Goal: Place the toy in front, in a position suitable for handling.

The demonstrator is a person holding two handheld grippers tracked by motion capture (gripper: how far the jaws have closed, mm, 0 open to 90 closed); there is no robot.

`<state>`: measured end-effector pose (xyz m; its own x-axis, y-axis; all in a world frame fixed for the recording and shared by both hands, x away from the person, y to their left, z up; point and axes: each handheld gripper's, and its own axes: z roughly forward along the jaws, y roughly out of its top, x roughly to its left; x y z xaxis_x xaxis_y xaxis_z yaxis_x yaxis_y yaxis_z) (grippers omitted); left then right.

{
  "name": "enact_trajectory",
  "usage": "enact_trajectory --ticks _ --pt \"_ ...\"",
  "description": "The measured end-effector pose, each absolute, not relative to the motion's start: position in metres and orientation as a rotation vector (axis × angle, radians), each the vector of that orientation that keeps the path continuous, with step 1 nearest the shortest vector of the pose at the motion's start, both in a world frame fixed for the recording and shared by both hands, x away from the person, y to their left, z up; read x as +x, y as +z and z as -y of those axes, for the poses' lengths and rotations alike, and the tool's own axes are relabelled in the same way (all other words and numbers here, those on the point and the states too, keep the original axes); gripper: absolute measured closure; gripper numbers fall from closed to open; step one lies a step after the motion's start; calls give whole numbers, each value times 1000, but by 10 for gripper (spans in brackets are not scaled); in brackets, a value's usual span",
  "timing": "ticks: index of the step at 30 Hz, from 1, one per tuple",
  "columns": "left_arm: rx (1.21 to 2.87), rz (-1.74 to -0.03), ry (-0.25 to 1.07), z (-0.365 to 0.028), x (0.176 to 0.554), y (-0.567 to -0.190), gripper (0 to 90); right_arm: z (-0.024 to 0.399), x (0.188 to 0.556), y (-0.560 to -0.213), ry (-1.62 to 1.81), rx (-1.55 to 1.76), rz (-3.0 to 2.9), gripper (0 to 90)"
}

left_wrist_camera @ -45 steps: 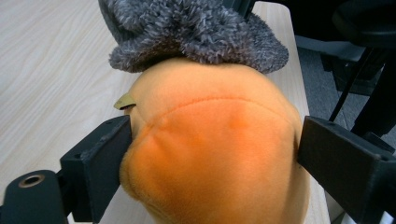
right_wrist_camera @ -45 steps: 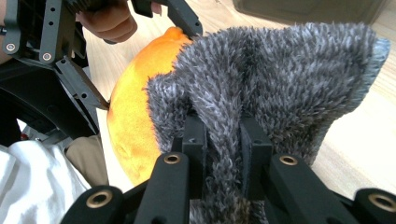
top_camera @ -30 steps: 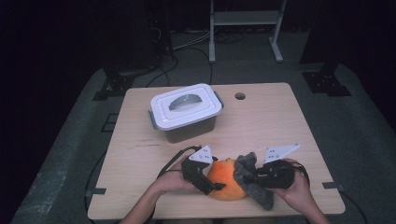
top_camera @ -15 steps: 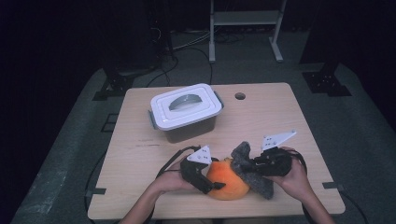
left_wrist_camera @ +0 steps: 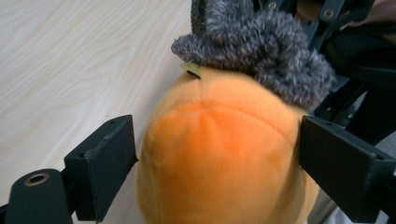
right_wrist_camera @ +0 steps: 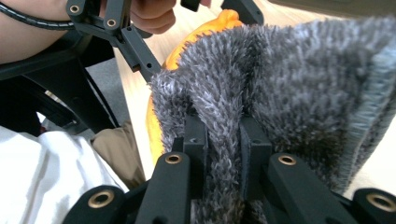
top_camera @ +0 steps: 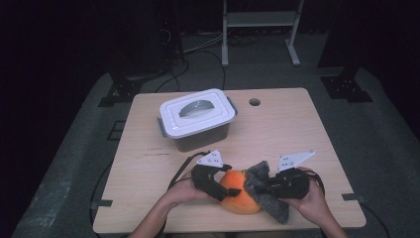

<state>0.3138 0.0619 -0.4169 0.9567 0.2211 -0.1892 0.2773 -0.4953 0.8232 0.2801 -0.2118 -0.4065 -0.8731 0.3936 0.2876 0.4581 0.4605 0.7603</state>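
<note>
A round orange plush (top_camera: 240,197) sits near the table's front edge. A grey fuzzy cloth (top_camera: 271,204) lies against its right side. My left gripper (top_camera: 229,191) comes in from the left. Its wide jaws have just been opening a little, and both pads still touch the orange plush (left_wrist_camera: 219,154) between them. The grey cloth (left_wrist_camera: 261,46) covers the plush's far end. My right gripper (right_wrist_camera: 223,140) is shut on a fold of the grey cloth (right_wrist_camera: 289,79), with the orange plush (right_wrist_camera: 201,35) behind it. In the high view the right gripper (top_camera: 265,188) sits to the right of the plush.
A white lidded box (top_camera: 197,118) stands at the back left of the wooden table (top_camera: 297,134), with a small round hole (top_camera: 254,102) to its right. A person's forearms come in from the bottom edge. Cables and a metal stand are on the dark floor behind.
The right hand with the grey cloth has shifted slightly, nudging the cloth closer against the plush. The left gripper has stayed around the plush.
</note>
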Motion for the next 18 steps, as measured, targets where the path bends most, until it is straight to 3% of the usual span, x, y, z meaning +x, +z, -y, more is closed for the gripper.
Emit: enact_trajectory --ticks 18 --pt "2101 -348 -98 -53 308 -425 30 212 280 -409 -1415 -755 2604 757"
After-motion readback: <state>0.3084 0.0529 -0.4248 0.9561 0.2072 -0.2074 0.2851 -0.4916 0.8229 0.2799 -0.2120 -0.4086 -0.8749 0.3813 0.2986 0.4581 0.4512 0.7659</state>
